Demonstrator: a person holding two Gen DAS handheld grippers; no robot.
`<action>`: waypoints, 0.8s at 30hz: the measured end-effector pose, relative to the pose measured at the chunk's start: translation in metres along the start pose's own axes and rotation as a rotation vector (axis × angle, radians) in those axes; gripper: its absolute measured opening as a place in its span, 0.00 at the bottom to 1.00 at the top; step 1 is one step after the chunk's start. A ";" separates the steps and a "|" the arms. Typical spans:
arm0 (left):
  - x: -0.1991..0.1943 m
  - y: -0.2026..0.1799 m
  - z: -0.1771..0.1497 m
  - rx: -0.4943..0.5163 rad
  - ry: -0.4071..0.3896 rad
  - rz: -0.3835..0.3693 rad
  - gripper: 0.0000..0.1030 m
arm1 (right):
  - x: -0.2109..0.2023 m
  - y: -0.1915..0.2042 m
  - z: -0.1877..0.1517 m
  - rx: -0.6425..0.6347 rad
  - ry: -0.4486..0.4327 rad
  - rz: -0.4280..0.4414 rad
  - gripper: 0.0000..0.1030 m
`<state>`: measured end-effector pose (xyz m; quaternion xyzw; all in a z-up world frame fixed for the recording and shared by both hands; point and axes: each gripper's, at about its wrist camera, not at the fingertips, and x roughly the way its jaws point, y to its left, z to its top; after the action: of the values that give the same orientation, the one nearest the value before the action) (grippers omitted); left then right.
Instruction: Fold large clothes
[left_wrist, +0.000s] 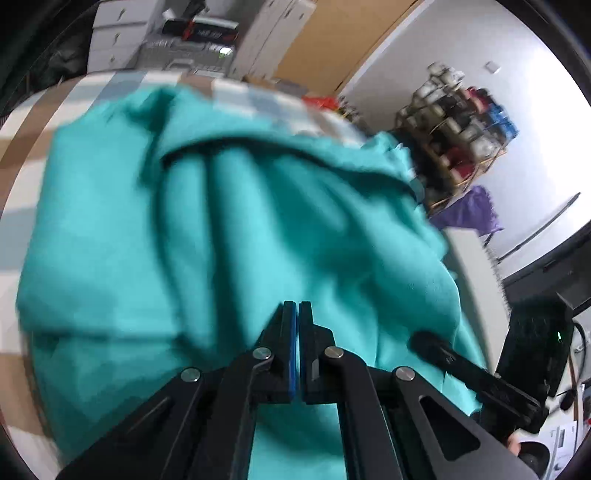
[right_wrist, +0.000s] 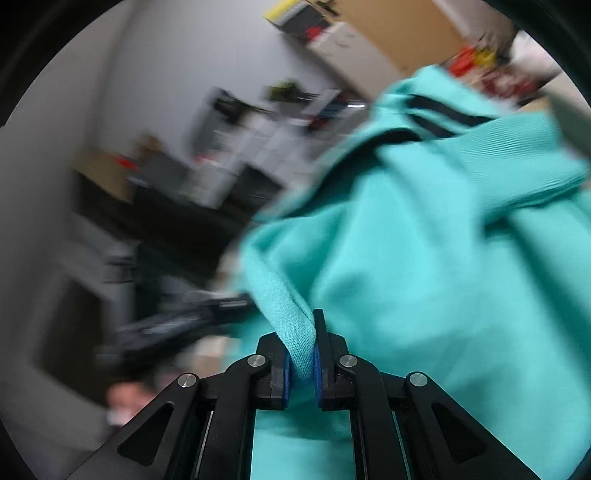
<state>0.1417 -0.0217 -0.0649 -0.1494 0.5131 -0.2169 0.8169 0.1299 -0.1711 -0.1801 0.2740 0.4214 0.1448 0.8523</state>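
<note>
A: Entry, both wrist views. Your left gripper (left_wrist: 296, 306) has its jaws fully together, blue pads touching, and no cloth shows between them. The large teal knit garment (left_wrist: 229, 229) lies bunched behind the fingertips, filling the centre of the frame over the brown-and-white checked surface (left_wrist: 33, 133).

B: So you closed on nothing?

A: That is my reading. The tips look to sit above or against the fabric, not around a fold. If you lift now, that side will probably stay down and the fold will skew.

B: And the right?

A: Your right gripper (right_wrist: 301, 343) is clamped on a ribbed teal edge, a hem or cuff, at bottom centre. The rest of the teal garment (right_wrist: 424, 258) hangs up and to the right of the jaws, with dark stripes (right_wrist: 443, 114) near the upper right.

B: Risk there?

A: The band is rolled between the pads and sits near the tips. Knit is stretchy; a hard pull could let it slide out. The view is heavily blurred, so I cannot tell how deep the bite is.

B: Anything else?

A: In the left view the right gripper's black finger (left_wrist: 439, 350) sits at the lower right, touching the cloth's edge. With one side pulling alone, you may drag the garment across the checked surface and deepen the creases. Reopen the left and take a proper corner first, I'd judge.
</note>
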 end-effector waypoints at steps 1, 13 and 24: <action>-0.002 0.006 -0.004 -0.027 -0.004 0.001 0.00 | 0.011 -0.002 -0.002 -0.002 0.053 -0.064 0.12; 0.012 -0.022 -0.033 0.010 0.022 -0.032 0.00 | -0.032 0.035 0.001 -0.164 -0.140 -0.128 0.23; -0.018 -0.004 -0.023 -0.016 -0.011 -0.032 0.00 | 0.014 0.032 0.044 -0.210 0.099 -0.157 0.24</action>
<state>0.1132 -0.0165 -0.0585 -0.1651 0.5078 -0.2248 0.8150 0.1731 -0.1542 -0.1485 0.1420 0.4656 0.1342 0.8632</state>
